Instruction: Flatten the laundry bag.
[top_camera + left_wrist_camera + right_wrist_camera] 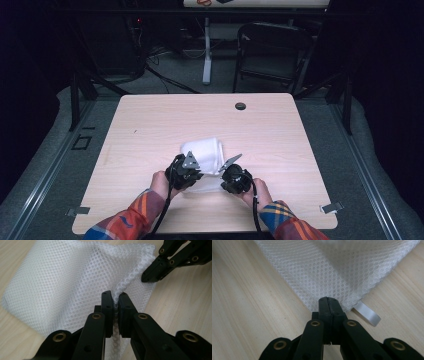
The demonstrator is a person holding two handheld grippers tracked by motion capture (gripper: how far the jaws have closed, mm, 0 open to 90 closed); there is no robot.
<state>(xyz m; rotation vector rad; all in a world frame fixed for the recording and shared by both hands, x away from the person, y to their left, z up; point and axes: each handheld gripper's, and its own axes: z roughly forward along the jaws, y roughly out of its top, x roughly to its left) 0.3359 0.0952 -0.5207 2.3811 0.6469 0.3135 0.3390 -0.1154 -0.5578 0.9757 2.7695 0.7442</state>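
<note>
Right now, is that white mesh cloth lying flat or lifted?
Partly lifted: the mesh cloth rises in a pinched ridge at the left gripper.

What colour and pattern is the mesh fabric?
White mesh fabric with a fine honeycomb of small holes, clearest in the left gripper view.

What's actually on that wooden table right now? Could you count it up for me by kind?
White mesh cloth: 1, with a small white ribbon loop at one corner
Black handheld grippers: 2, the left gripper and the right gripper, each pinching the cloth's edge
Dark round plug in the tabletop: 1
Total: 4
</note>
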